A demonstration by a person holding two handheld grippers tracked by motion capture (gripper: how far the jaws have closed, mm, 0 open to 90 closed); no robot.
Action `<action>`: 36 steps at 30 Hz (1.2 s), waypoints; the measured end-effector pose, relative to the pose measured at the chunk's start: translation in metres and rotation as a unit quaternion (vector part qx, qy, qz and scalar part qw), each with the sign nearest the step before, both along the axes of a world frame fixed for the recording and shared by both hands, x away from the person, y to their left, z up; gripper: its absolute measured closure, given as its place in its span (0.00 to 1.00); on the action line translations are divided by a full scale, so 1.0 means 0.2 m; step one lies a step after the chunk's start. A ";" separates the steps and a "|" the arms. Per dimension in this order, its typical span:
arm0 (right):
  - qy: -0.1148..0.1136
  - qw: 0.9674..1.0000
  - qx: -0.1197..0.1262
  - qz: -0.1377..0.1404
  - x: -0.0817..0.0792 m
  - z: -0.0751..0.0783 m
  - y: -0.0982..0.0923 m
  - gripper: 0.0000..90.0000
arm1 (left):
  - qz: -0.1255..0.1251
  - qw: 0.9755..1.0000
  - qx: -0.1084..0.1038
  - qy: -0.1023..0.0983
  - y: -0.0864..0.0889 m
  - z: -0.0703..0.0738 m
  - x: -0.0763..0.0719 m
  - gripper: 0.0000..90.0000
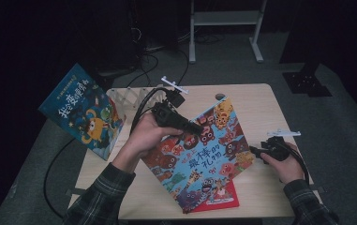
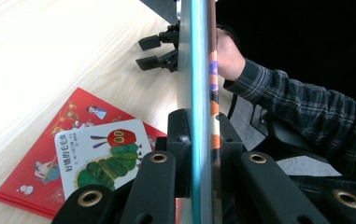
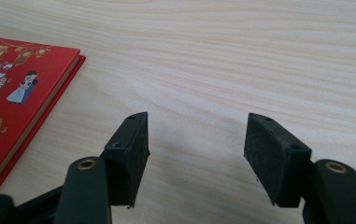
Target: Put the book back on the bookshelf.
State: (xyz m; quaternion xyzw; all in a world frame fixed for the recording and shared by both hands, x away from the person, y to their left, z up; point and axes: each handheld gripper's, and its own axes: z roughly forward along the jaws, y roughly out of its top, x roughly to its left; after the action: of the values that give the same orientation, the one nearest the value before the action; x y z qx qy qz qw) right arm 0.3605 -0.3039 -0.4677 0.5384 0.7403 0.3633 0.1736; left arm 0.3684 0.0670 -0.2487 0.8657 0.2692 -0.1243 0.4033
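My left gripper (image 1: pixel 196 126) is shut on the edge of a thin picture book with a colourful animal cover (image 1: pixel 199 159), held tilted above the table. In the left gripper view the book's edge (image 2: pixel 199 70) runs upright between the jaws of the left gripper (image 2: pixel 201 140). Under it a red book (image 1: pixel 225 199) lies flat on the table, with a small white caterpillar book (image 2: pixel 101 156) on top of the red book (image 2: pixel 31 172). My right gripper (image 1: pixel 253 152) rests low at the table's right side. Its jaws stand open over bare wood (image 3: pixel 196 144).
A blue picture book (image 1: pixel 82 112) leans upright at the table's left end beside a wooden rack (image 1: pixel 124 98). The light wooden table (image 1: pixel 256 103) has a hole near its back edge. Cables trail off the left side. The red book's corner (image 3: pixel 21 102) lies left of the right gripper.
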 end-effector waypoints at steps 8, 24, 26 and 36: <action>0.001 1.000 -0.007 -0.001 0.02 -0.01 0.01 0.43 | 0.016 0.999 0.010 -0.031 0.07 0.09 -0.01 0.89; -0.010 0.998 -0.058 0.001 0.10 -0.06 0.03 0.34 | 0.081 0.995 0.037 -0.053 0.31 0.16 0.03 0.89; -0.014 0.998 -0.058 0.000 0.10 -0.07 0.03 0.33 | 0.089 0.994 0.043 -0.053 0.34 0.16 0.04 0.89; -0.019 0.998 -0.058 -0.004 0.11 -0.08 0.03 0.28 | 0.124 0.989 0.057 -0.054 0.49 0.16 0.05 0.89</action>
State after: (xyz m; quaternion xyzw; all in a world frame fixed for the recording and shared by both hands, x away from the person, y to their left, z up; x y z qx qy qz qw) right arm 0.3825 -0.2988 -0.4827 0.5234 0.7546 0.3292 0.2197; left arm 0.3794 0.1644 -0.2170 0.8529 0.3587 -0.0110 0.3793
